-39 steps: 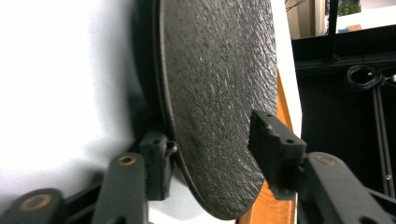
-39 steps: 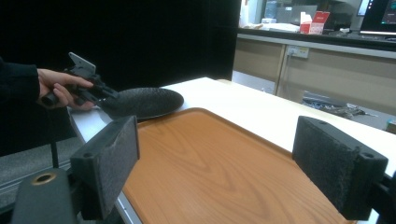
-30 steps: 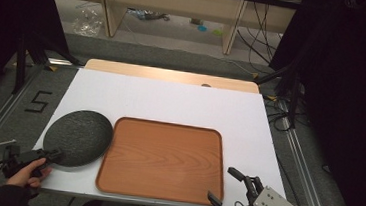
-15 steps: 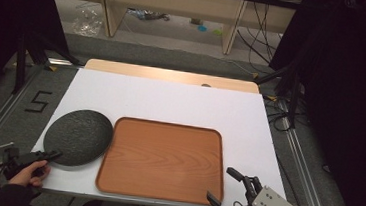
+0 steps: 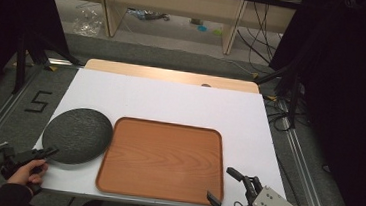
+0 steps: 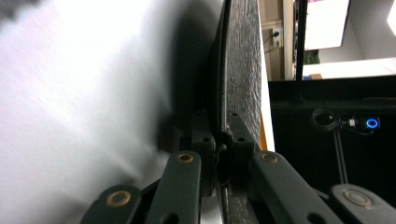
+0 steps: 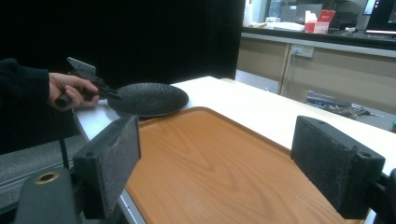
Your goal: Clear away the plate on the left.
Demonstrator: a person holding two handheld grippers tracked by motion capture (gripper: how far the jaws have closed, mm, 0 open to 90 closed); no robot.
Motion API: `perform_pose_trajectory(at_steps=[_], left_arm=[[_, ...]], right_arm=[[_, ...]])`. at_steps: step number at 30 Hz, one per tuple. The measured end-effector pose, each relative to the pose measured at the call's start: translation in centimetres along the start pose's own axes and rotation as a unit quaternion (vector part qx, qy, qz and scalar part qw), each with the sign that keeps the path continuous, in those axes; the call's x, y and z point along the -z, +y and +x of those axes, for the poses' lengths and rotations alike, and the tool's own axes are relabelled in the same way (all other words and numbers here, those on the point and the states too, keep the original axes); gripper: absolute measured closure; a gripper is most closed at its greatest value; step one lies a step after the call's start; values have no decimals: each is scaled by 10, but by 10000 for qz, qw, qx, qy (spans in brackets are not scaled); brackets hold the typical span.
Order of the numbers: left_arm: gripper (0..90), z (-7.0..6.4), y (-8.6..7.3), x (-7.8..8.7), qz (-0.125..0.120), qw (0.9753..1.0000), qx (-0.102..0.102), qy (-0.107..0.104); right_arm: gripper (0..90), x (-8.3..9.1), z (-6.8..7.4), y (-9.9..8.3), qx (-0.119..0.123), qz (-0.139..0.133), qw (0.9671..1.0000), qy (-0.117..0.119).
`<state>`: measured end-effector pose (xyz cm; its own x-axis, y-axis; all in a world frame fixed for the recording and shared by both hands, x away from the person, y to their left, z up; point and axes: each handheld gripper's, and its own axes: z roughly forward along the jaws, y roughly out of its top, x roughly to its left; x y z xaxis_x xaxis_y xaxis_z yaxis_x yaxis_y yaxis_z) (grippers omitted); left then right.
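gripping the near rim of the dark plate [image 5: 78, 135], the left gripper [image 5: 50, 151] sits at the front left corner of the table [image 5: 181, 103], jaws closed down tight on the edge, one pad above the rim and one under it, as the left gripper view makes plain on the plate [image 6: 240, 84]. the left hand [image 5: 27, 172] wraps the handle just off the table edge. over on the front right, the right gripper [image 5: 224, 186] hangs with its jaws spread wide and nothing between them, pointing across the near right corner of the wooden tray [image 5: 163, 159]; its own view looks between the pads down the tray [image 7: 210, 168] to the plate [image 7: 148, 99] and the other gripper [image 7: 109, 93] beyond.

the plate lies on the white table just left of the tray, its right edge touching or slightly overlapping the tray's left rim. it looks stiff and rough-glazed, likely stoneware: probably heavy for a one-edge pinch, and breakable if it slips. the textured surface should help the pads bite. holding at the rim is the only real option, so i'd keep it low and level, or let the free gripper take the opposite rim.

farther back, bare white table, then shelving behind.
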<state>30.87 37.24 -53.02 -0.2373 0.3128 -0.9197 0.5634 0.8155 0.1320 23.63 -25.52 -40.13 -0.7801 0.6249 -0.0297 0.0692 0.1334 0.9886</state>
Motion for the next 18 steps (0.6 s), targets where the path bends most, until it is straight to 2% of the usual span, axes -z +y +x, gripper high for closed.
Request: perform_pose_trajectory(at_steps=[2,5,7,8,12,13,14,15,17,18], left_arm=[[854,0,-1,-1,-128,9999,49,-48],[857,-4,-1,-1,-229,9997,-31,-58],[857,-5,0,-1,-229,9997,-59,-70],[858,-5,0,0,-281,9996,-73,-44],[855,-3,1,0,-208,9997,113,-86],[854,-3,0,1,-223,9997,111,-67],[854,-2,1,2,-203,9997,117,-59],[854,-2,0,2,-243,9996,116,-42],[851,-3,0,1,-236,9994,230,-128],[852,-3,0,3,-210,9996,163,-103]], right_arm=[[171,1,0,0,1,37,10000,-24],[171,0,0,0,4,-13,10000,10],[171,1,0,0,31,57,10000,-45],[171,-1,1,0,-26,-50,10000,2],[172,-1,2,0,-114,31,9999,39],[172,-1,1,0,-67,-33,10000,32],[172,1,2,0,-92,82,9999,54],[172,1,0,1,27,37,10000,-6],[172,1,0,0,-1,29,10000,-17],[172,1,0,0,0,27,10000,-13]])
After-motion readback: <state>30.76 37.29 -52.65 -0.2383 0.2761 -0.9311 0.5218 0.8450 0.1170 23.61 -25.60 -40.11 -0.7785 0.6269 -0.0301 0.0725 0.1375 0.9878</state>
